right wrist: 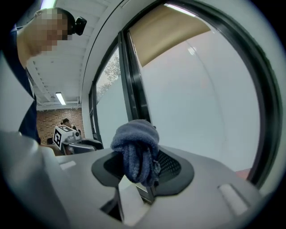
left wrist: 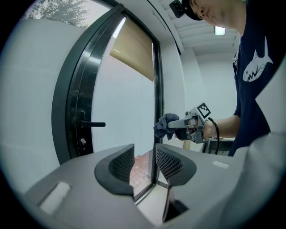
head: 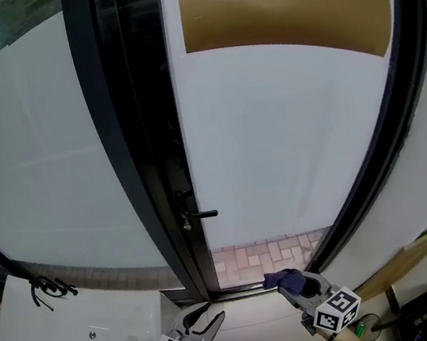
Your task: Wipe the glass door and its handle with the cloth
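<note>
Right claw [right wrist: 141, 166] pinches bunched fuzzy cloth [right wrist: 135, 145] near seemingly frosted door [right wrist: 201, 103].

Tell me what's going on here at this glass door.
A person stands facing the glass door with a gripper in each hand. The right gripper is clamped on a bunched blue cloth, held out toward the door. Whether the cloth touches the glass can't be told. The left gripper is open and empty. The handle sticks out from the dark frame, and neither gripper is on it.
</note>
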The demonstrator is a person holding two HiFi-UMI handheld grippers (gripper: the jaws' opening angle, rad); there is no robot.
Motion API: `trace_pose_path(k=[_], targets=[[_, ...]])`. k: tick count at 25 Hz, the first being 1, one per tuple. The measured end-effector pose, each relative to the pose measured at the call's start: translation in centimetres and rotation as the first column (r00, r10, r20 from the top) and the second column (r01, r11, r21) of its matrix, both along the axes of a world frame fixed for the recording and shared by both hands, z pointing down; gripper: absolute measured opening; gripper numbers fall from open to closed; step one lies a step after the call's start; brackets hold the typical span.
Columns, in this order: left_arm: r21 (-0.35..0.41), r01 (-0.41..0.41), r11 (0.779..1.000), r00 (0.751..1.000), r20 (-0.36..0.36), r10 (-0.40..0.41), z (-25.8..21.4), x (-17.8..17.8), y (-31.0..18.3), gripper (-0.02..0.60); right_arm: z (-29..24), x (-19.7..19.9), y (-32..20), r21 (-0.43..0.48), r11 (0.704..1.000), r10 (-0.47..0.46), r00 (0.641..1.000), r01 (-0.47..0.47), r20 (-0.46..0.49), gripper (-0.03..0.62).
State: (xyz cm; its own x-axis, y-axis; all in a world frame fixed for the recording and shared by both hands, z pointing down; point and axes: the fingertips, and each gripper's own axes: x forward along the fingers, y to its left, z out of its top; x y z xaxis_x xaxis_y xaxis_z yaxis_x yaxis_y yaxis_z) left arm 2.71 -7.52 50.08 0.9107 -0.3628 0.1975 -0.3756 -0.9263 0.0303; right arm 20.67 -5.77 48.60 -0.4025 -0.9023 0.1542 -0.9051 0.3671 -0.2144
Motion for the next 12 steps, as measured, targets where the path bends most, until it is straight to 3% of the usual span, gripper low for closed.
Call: trace_pose_path(k=[12], targets=[[-0.002,0.021,1.000,1.000,0.002,-0.021,-0.6,1.4,8.7,0.146,-0.1,-0.2,10.3,0.007,0.998,-0.057,0.998,0.057,-0.015,0.167]])
